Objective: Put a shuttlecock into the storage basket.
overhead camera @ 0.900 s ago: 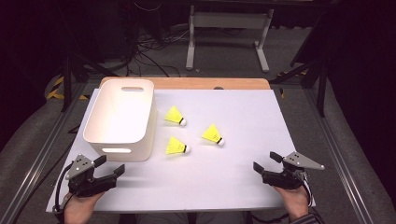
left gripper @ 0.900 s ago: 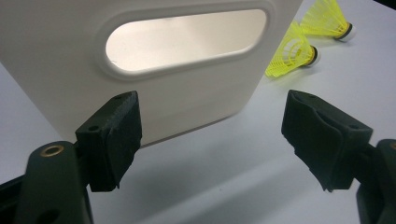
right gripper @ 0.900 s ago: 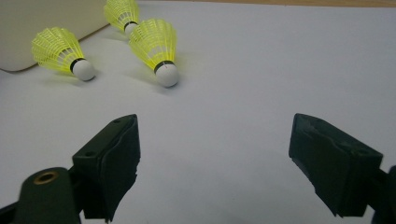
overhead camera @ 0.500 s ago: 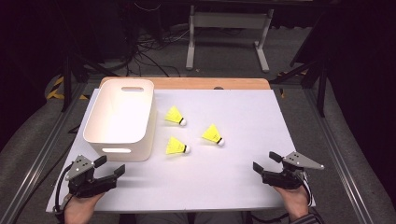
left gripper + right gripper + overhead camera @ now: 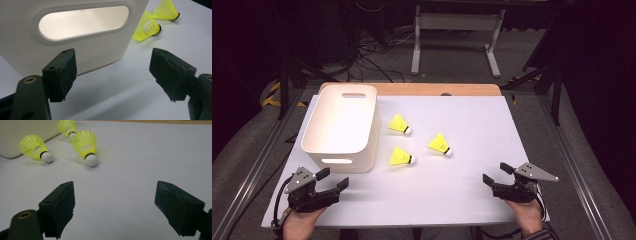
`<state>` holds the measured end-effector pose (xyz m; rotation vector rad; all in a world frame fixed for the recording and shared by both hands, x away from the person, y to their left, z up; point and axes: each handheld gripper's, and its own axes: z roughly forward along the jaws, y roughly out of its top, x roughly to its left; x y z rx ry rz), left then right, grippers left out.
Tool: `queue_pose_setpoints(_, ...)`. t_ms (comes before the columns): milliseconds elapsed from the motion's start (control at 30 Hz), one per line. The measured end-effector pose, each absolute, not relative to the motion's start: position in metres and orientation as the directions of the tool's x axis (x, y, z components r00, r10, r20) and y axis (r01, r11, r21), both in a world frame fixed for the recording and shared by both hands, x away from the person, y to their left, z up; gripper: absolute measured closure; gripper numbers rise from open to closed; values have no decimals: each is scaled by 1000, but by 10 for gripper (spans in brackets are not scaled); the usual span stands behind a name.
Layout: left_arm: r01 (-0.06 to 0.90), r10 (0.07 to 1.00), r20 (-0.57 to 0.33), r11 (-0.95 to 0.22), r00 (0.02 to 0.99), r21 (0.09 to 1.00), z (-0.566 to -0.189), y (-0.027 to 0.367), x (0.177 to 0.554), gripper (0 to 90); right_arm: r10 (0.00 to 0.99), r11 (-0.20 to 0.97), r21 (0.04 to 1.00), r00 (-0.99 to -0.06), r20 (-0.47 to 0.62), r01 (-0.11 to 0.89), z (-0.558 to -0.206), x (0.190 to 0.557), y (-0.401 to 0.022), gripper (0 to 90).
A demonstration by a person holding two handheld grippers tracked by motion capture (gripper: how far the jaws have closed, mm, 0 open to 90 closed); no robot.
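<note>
Three yellow shuttlecocks [image 5: 401, 156] lie in the high view just right of the white bin [image 5: 341, 125], well ahead of both tongs. Left gripper [image 5: 334, 179] and right gripper [image 5: 497, 174] rest near the table's front edge, jaws spread, holding nothing. Left gripper view: jaws gape before the bin's [image 5: 75, 32] handle slot, two shuttlecocks [image 5: 147, 26] off its corner. Right gripper view: wide, empty jaws aim at the nearest shuttlecock [image 5: 86, 145]. Feather-light, with a crushable skirt, I'd judge; pinch gently at the cork. Compared with the earlier high-view frames, nothing has shifted.
</note>
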<state>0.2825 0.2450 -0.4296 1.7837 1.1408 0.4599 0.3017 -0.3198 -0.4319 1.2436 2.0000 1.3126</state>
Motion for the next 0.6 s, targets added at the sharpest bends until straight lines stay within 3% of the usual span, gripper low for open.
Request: queue_pose_setpoints(600,492,828,-155,-159,539,856,-426,224,282,226,860,143,886,-499,110,441,-432,302,-320,169)
